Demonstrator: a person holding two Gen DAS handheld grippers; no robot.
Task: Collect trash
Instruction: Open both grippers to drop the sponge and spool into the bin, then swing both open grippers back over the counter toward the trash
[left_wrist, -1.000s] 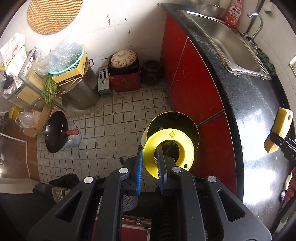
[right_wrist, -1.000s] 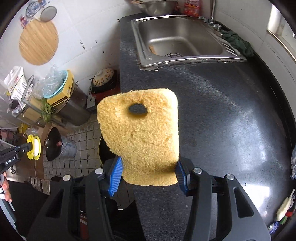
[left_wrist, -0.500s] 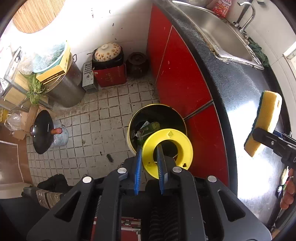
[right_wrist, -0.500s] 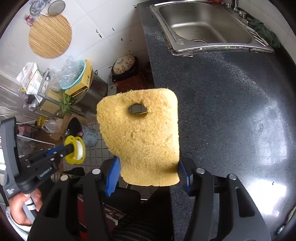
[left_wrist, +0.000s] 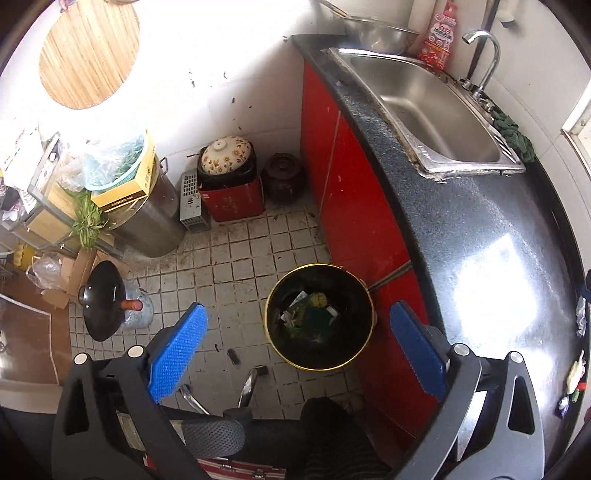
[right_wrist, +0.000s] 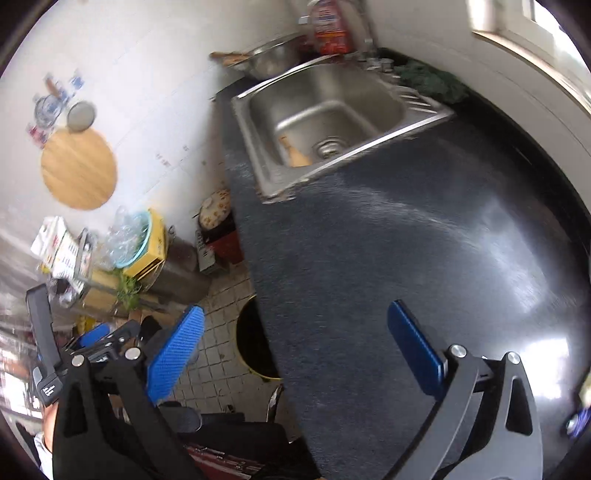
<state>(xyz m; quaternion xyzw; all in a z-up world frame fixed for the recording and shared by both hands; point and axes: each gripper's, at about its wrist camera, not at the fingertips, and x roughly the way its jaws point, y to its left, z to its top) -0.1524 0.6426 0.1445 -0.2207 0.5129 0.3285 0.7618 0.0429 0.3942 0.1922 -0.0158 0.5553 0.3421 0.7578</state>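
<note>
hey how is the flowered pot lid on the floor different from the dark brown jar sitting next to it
The flowered lid is pale cream with a floral print; the brown jar is plain and dark. The flowered lid tops a black pot that sits raised on a red box; the brown jar stands directly on the tiled floor. Both are round and sit against the white wall beside the red cabinet.

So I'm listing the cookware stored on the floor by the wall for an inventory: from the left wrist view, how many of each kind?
Steel stockpot: 1
Flowered-lid pot: 1
Brown clay jar: 1
Black wok: 1
Total: 4
</note>
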